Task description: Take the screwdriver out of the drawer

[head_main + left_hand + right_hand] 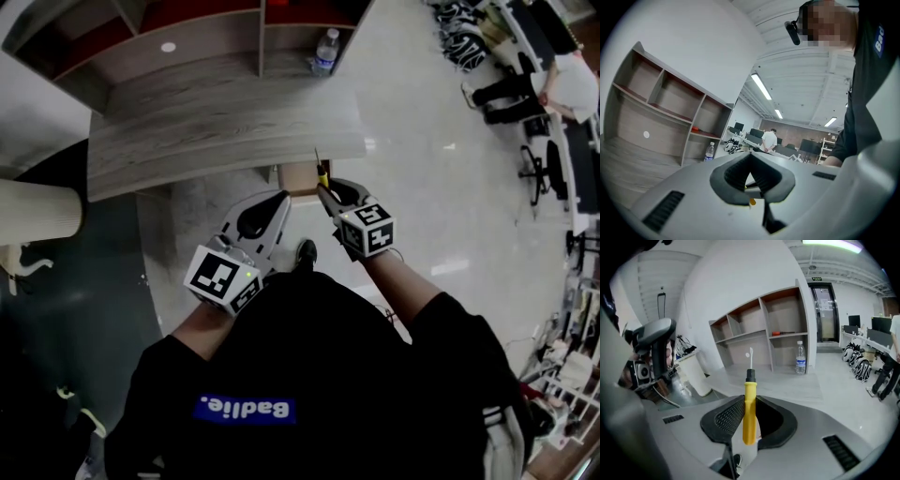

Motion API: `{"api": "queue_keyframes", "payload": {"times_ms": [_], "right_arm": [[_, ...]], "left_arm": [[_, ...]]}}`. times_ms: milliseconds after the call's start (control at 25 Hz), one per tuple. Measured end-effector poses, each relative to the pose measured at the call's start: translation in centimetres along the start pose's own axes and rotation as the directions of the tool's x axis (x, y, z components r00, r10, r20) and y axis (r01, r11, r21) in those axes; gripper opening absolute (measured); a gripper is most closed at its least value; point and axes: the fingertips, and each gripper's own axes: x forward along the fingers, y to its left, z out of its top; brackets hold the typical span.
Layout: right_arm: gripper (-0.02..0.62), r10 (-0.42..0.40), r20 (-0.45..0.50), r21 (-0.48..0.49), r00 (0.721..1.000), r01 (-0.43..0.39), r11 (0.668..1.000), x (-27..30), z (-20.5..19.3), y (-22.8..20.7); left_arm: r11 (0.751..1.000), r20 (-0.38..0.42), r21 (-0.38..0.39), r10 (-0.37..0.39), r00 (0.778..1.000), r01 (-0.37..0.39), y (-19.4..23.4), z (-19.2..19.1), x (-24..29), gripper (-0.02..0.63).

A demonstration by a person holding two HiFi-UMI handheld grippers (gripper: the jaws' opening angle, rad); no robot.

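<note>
Yellow-handled screwdriver [749, 420]: upright, shaft pointing up, clamped by the handle between the pads of right gripper [751, 404], jaws partly apart; in the air near front edge of wooden desk [216, 131]. Left gripper [751, 157]: jaws closed together, nothing held.

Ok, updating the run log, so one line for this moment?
right tool: shut on screwdriver handle, shaft out past tips | left tool: shut, empty | place: by desk edge
</note>
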Motion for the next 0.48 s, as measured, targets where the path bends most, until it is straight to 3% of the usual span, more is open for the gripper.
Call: {"api": "queue_keyframes", "payload": {"times_ms": [480], "right_arm": [[0.097, 0.112, 0.168, 0.050, 0.979, -0.122, 0.991, -5.4, 6.5, 3.6]], "left_arm": [[0.998, -0.033, 0.036, -0.041, 0.999, 0.042, -1.9, 0.4, 0.8, -0.002]]}}
